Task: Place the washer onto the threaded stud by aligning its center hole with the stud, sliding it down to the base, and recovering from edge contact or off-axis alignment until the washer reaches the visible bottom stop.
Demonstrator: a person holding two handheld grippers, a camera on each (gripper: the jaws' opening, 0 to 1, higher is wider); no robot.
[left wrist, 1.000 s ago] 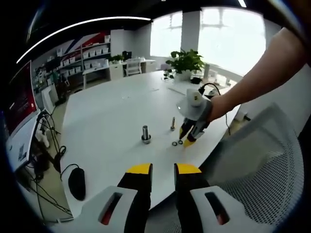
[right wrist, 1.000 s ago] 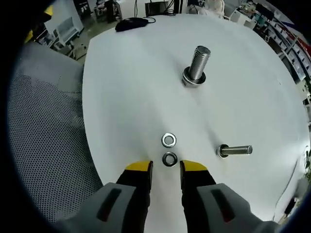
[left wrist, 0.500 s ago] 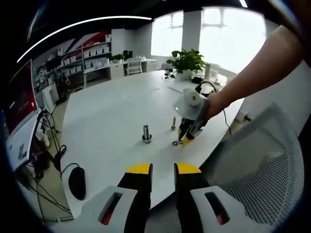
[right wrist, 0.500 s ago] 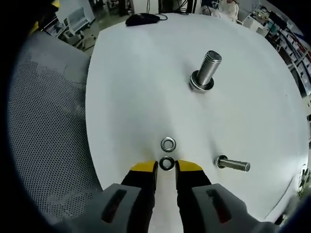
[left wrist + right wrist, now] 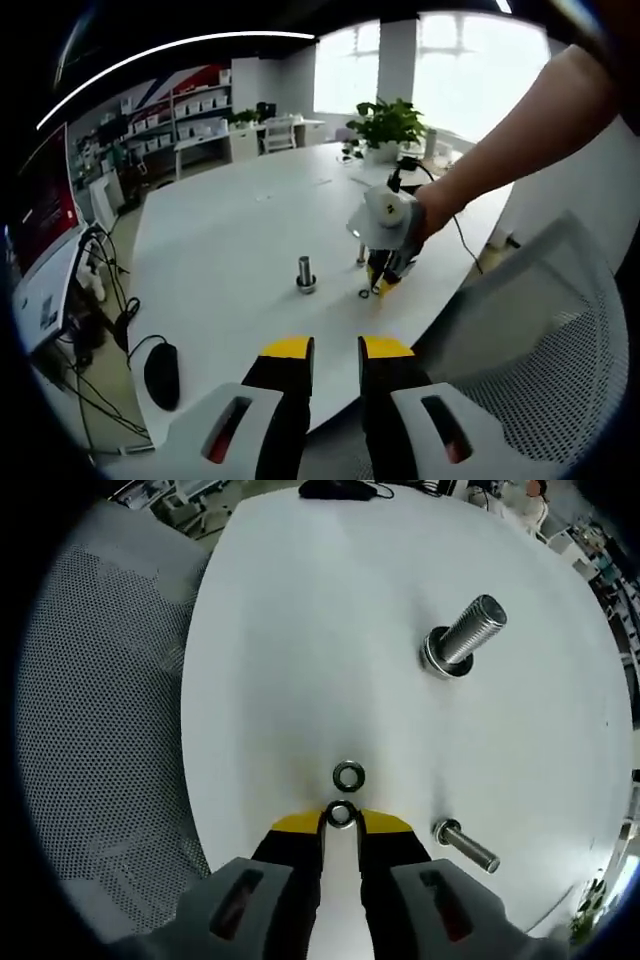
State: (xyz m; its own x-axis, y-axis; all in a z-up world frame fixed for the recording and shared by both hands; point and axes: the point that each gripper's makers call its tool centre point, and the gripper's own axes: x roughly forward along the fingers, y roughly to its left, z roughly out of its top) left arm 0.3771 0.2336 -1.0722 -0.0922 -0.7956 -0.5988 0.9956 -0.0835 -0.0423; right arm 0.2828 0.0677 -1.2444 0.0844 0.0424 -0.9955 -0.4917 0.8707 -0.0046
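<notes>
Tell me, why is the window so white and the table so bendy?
Left gripper view: daylight washes out the window; the fisheye lens curves the table edge. Right gripper view: the table bulges round, evenly lit, and the stud stays sharp.

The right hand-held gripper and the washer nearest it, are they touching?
Touching. In the right gripper view the right hand-held gripper has its yellow tips closed against both sides of the near washer, with no gap showing. The second washer lies apart, just beyond.

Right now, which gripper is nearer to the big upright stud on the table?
Right. The right gripper is low on the table near the stud, closing on a washer. The left gripper hangs back at the table edge.
</notes>
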